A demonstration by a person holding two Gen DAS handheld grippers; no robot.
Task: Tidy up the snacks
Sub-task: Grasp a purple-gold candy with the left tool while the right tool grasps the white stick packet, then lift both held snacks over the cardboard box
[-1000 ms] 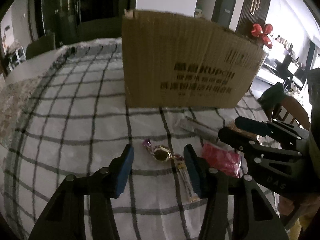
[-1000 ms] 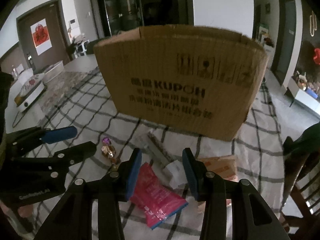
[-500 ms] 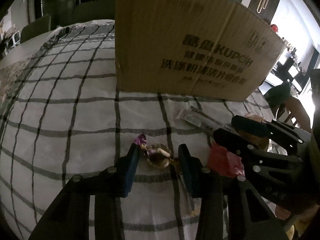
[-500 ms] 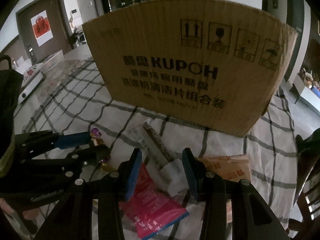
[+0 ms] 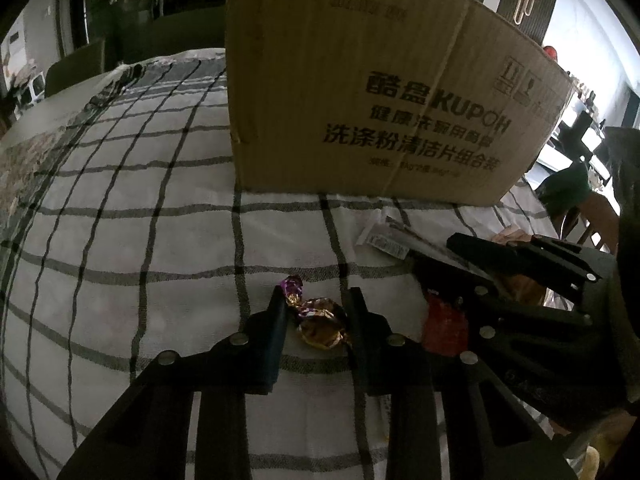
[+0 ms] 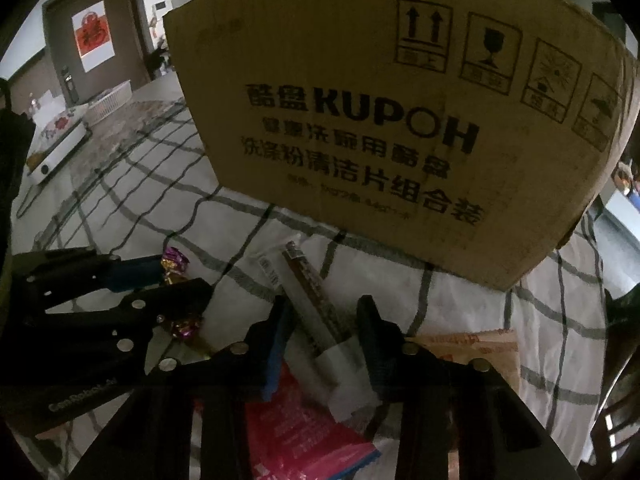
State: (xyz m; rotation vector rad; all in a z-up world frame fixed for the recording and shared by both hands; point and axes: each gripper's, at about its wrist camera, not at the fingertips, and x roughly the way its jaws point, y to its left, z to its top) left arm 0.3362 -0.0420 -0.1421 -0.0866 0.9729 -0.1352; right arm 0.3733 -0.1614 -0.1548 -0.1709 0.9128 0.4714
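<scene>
A gold candy with purple twisted ends (image 5: 320, 322) lies on the checked tablecloth (image 5: 140, 240), and my left gripper (image 5: 316, 294) is shut on it, a pad pressing each side. In the right wrist view the same candy (image 6: 174, 260) shows between the left gripper's fingers (image 6: 180, 280). My right gripper (image 6: 322, 304) straddles a long stick snack in a clear wrapper (image 6: 316, 292). Its jaws are closing, with a small gap still showing beside the wrapper. A red pouch (image 6: 304, 420) lies under this gripper. The tall cardboard box (image 6: 400, 120) stands just behind the snacks.
An orange packet (image 6: 472, 344) lies to the right of the right gripper. The right gripper (image 5: 436, 252) crowds the left one from the right, above the stick snack (image 5: 384, 242) and the red pouch (image 5: 444, 324). A chair (image 5: 592, 220) stands past the table's right edge.
Both grippers have sunk toward the table and come closer to the box. The left jaws have closed onto the candy. The right jaws have narrowed around the stick snack.
</scene>
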